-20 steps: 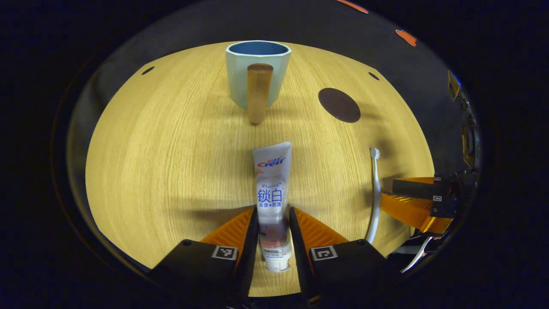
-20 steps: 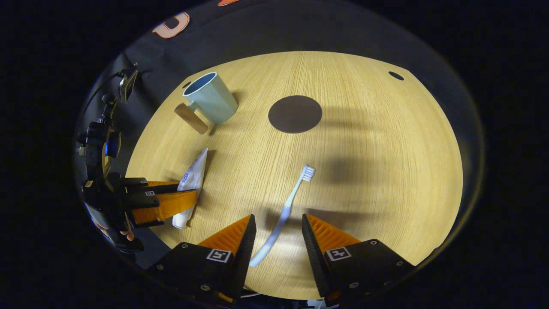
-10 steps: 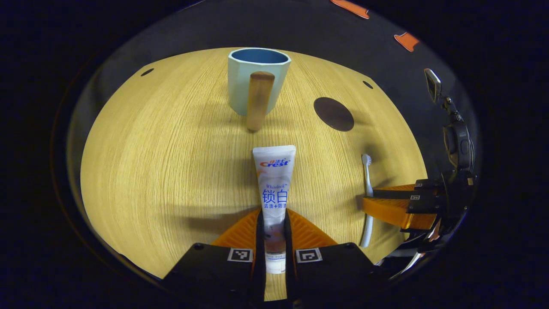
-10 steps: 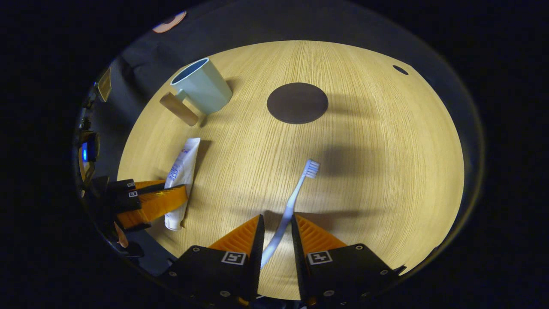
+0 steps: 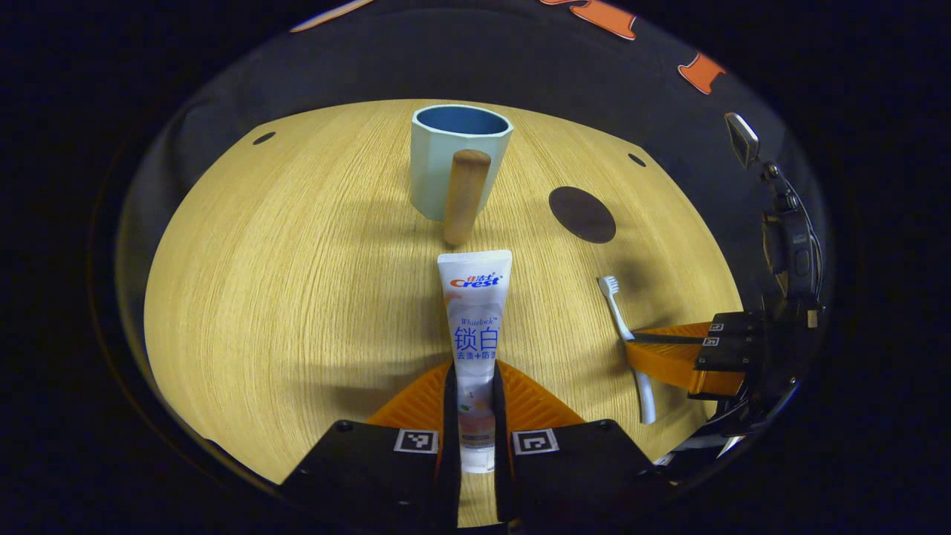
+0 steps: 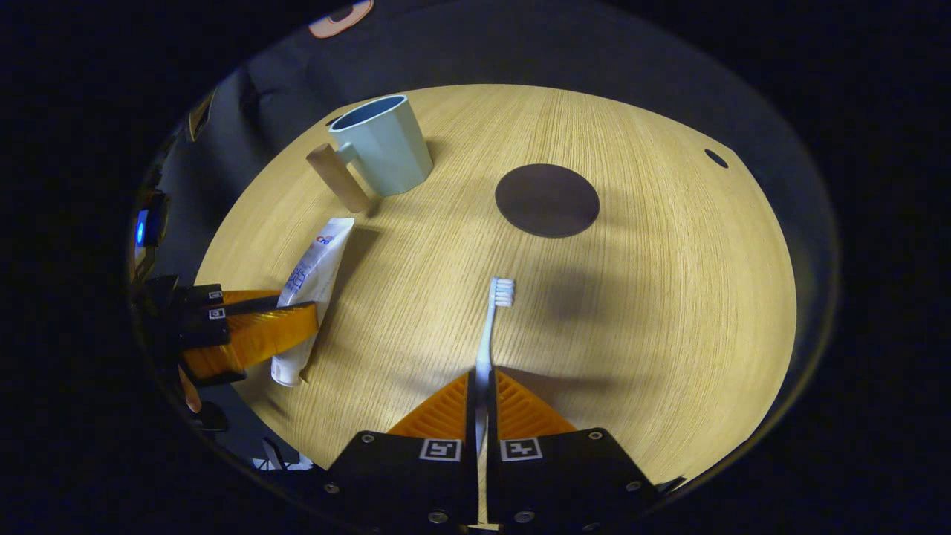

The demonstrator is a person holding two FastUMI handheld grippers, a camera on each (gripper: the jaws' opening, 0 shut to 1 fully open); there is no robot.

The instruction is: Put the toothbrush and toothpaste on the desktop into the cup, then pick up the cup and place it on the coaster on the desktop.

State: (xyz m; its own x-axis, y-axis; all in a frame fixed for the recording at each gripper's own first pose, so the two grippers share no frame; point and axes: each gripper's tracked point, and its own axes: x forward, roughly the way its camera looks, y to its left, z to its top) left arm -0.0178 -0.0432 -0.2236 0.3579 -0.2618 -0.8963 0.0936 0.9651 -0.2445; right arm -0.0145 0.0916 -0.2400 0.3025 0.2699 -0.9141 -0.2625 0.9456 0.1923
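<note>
In the left gripper view my left gripper [image 5: 473, 375] is shut on the white toothpaste tube [image 5: 475, 319], which points toward the pale blue cup [image 5: 457, 171] with a wooden handle [image 5: 464, 197]. The right gripper view has my right gripper [image 6: 483, 383] shut on the handle of the white toothbrush [image 6: 492, 327], bristles pointing away. The cup [image 6: 383, 145] stands upright at the far left there, the dark round coaster [image 6: 547, 200] to its right. The left gripper view also has the coaster [image 5: 582, 214], the toothbrush [image 5: 624, 331] and the right gripper [image 5: 639, 345] at right.
A round wooden tabletop [image 5: 297, 297] carries everything, with small dark holes [image 5: 263, 137] near its far edge. In the right gripper view the left gripper [image 6: 312, 316] holds the toothpaste [image 6: 312, 271] at the left edge. A black cloth wall lies behind the table.
My right gripper closed onto the toothbrush handle and the brush swung straight in line with it. My left gripper, which closed on the toothpaste a second ago, keeps its hold and the tube sits slightly closer to the cup.
</note>
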